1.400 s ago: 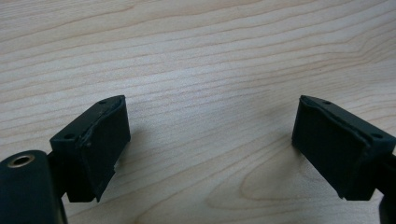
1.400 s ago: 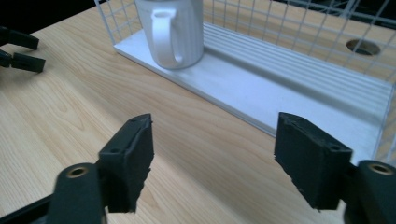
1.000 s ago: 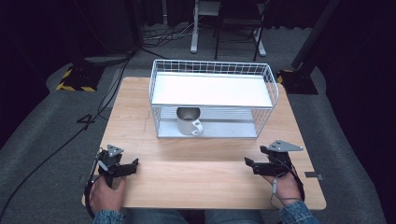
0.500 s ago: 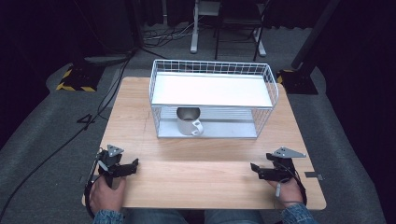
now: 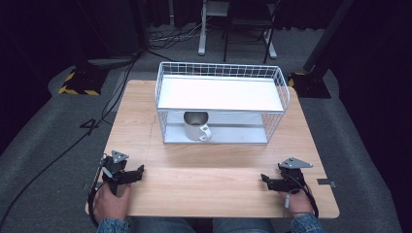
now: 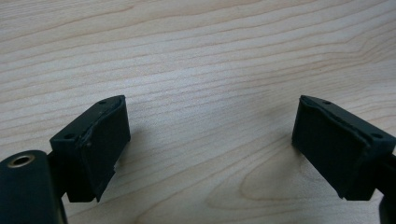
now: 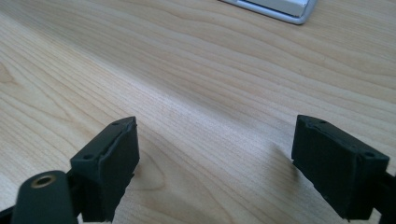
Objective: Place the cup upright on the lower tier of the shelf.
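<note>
High view is showing a wooden counter [image 5: 145,121] with a white wire basket [image 5: 221,77] standing toward its far side, carrying a flat white panel as its upper level. Under that panel, on the basket's lower floor and toward its left part, a metal mug [image 5: 196,125] is standing upright, its white handle pointing toward the person's edge of the counter. Both tongs are resting well apart from the basket, near the counter's front edge. The left tongs [image 5: 138,171] are lying at the front left corner, held in the person's left hand [image 5: 111,201], the jaws pointing toward the middle of the counter. The right tongs [image 5: 266,180] are lying at the front right, held in the right hand [image 5: 297,204], the jaws likewise pointing inward.

Left gripper view is showing the left tongs [image 6: 210,140] standing wide, bare wood grain lying between the two black jaws and nothing gripped. Right gripper view is showing the right tongs [image 7: 215,158] also standing wide over bare counter, having just been opening a little further with nothing between the jaws; a corner of the basket's pale base is sitting at the top edge of that view.
</note>
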Action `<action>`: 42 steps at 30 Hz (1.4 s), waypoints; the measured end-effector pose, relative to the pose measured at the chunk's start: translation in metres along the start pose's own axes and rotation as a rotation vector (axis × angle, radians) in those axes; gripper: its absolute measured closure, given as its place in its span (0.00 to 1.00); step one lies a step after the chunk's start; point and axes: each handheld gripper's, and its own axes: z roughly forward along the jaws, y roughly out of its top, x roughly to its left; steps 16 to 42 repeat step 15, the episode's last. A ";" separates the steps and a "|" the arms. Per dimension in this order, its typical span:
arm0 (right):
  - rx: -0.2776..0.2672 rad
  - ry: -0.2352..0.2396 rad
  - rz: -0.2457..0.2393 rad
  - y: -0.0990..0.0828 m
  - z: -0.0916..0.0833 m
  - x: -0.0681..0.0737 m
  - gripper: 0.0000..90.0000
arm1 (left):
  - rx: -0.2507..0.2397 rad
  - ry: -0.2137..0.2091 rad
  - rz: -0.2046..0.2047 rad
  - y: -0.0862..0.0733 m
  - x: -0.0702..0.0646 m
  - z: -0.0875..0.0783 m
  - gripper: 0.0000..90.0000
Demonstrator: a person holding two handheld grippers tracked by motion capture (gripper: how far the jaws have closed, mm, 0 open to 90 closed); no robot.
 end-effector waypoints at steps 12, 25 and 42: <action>0.003 -0.015 0.005 -0.002 0.005 0.004 0.08 | 0.000 0.000 0.001 0.000 0.000 0.000 0.13; 0.003 -0.017 0.007 -0.002 0.005 0.004 0.08 | 0.000 0.000 0.001 0.000 0.000 0.000 0.13; 0.003 -0.017 0.007 -0.002 0.005 0.004 0.08 | 0.000 0.000 0.001 0.000 0.000 0.000 0.13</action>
